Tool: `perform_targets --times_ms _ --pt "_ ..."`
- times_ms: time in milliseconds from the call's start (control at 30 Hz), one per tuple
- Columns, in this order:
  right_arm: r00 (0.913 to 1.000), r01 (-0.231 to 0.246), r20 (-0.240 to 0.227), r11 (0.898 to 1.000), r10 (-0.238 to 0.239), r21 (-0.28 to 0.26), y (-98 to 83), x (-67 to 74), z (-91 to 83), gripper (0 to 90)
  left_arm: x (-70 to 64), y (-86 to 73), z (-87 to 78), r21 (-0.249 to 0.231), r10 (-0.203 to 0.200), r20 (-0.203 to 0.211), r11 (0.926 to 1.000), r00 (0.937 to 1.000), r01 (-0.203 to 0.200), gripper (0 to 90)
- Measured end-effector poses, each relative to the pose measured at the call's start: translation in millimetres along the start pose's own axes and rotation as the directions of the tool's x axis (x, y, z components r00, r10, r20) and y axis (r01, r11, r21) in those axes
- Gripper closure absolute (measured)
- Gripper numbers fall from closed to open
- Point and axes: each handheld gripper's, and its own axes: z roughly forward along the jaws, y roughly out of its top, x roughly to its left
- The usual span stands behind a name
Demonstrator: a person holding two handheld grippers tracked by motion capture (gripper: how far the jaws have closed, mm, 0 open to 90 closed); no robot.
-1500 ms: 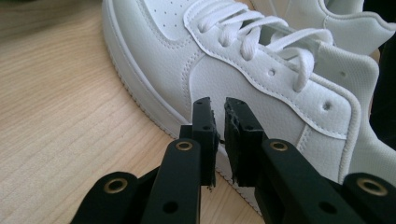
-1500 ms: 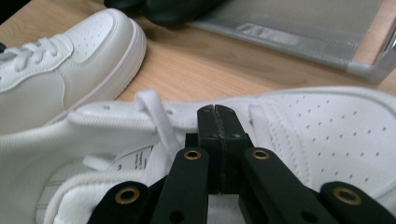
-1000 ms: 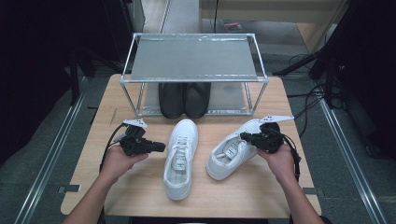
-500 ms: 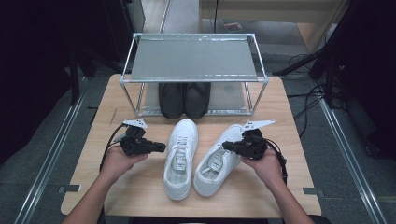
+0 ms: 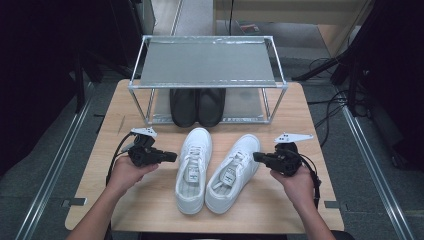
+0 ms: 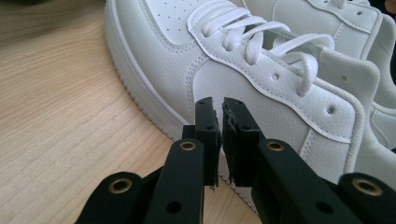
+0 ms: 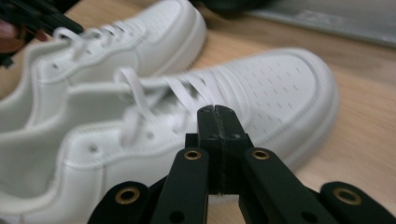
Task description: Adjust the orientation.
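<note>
Since the earlier frame the right white sneaker [image 5: 231, 172] has been slid in beside the left white sneaker [image 5: 192, 167], going from well apart and sharply angled to nearly parallel, heel close to heel, with its toe splayed only a little outward. Taking the left sneaker as the landmark: nearest the person, both forearms come in on either side of it. The left gripper [image 5: 167, 156] rests just beside its outer flank, fingers [image 6: 208, 135] all but together with a thin slit between them and nothing caught in it; they have just been easing closed, and their tips sit against or a hair off the leather, I cannot tell which. That looks like a stop to keep this shoe from skidding. On the shoe's far side, past its partner, the right gripper [image 5: 259, 157] has its fingers [image 7: 219, 140] pressed together, empty, their blunt tip at the right sneaker's outer side, a posture suited to pushing, not lifting. Beyond the left sneaker's toe stands a metal shoe rack [image 5: 207, 86] on the bench [image 5: 150, 210], a pair of black shoes [image 5: 197, 106] on its lower shelf, the upper shelf bare, probably where the white pair is headed.
</note>
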Motion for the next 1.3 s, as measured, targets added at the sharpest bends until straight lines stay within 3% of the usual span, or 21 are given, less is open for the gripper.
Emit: perform_targets --times_ms 67,200,367,500,1300 --pt "0.9996 -0.026 0.011 1.000 0.026 -0.005 -6.0 -2.1 -2.3 90.0 0.9 0.1 1.3 0.002 0.010 -0.010 0.9999 0.9999 -0.010 85.9" --pt "0.9975 -0.069 -0.018 0.998 0.069 0.008 -14.0 -4.4 -0.1 90.0 4.1 -0.2 1.9 -0.007 -0.005 -0.005 1.0000 1.0000 0.005 86.0" --pt "0.9982 -0.055 -0.019 0.997 0.056 0.057 -16.3 0.5 14.6 90.0 7.9 -1.8 10.1 0.030 -0.016 -0.021 0.9994 0.9997 0.016 85.7" --pt "0.9973 -0.064 -0.032 0.996 0.066 0.057 -15.1 -1.2 16.3 90.0 9.0 -5.1 20.8 0.070 -0.024 -0.012 0.9972 0.9997 0.024 84.6" --pt "0.9989 -0.011 -0.045 0.999 0.012 0.035 4.3 4.4 46.3 90.0 10.0 -6.9 21.5 0.060 -0.043 0.001 0.9972 0.9991 0.043 85.3"
